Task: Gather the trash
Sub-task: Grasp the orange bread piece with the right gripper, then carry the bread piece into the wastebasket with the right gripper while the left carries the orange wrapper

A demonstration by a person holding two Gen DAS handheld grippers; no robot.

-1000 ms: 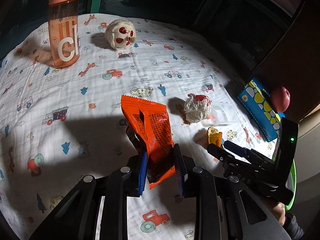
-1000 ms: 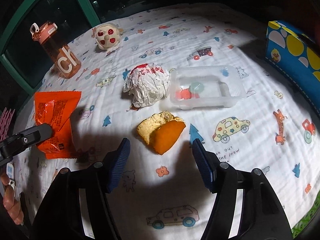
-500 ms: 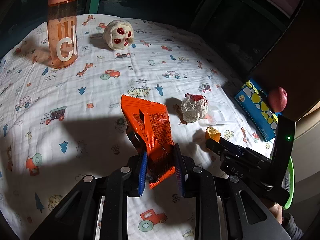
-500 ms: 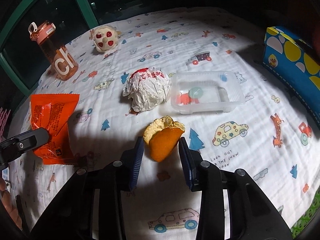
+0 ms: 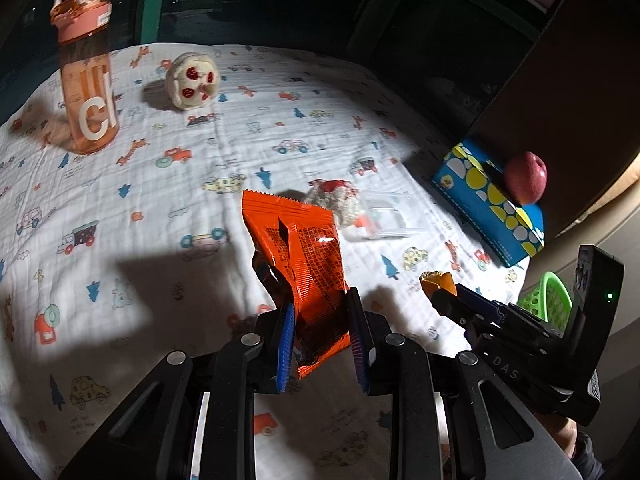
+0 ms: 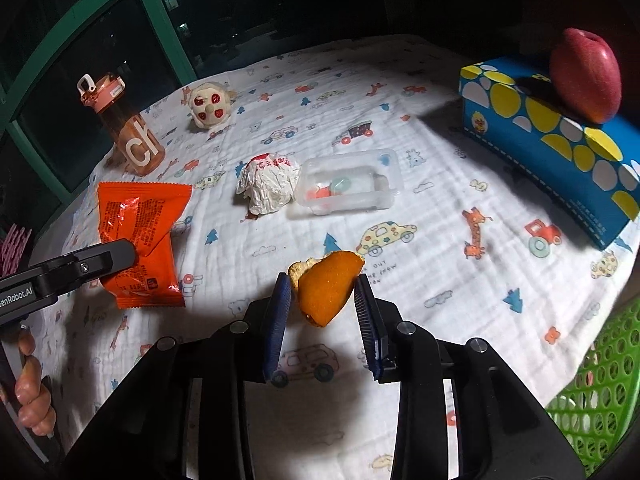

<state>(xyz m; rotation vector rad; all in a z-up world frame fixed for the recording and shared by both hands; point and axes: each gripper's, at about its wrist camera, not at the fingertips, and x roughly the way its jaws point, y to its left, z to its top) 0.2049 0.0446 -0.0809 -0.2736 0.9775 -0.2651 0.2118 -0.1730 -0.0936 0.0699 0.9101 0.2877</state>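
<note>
My left gripper (image 5: 322,334) is shut on an orange snack wrapper (image 5: 302,264) and holds it above the cloth; the wrapper also shows in the right wrist view (image 6: 138,236). My right gripper (image 6: 323,312) is shut on an orange peel (image 6: 326,292) and holds it lifted off the cloth; the peel also shows in the left wrist view (image 5: 438,282). A crumpled white paper ball (image 6: 268,186) and a clear plastic tray (image 6: 350,186) lie on the cloth beyond. A green mesh basket (image 6: 596,392) sits at the lower right.
A pink water bottle (image 6: 128,132) and a white plush toy (image 6: 210,106) stand at the far left of the printed cloth (image 6: 440,240). A blue dotted box (image 6: 552,144) with a red apple (image 6: 586,74) on it is at the right.
My right gripper closed on the orange peel and lifted it off the cloth, moving toward the right. My left gripper raised the wrapper a little.
</note>
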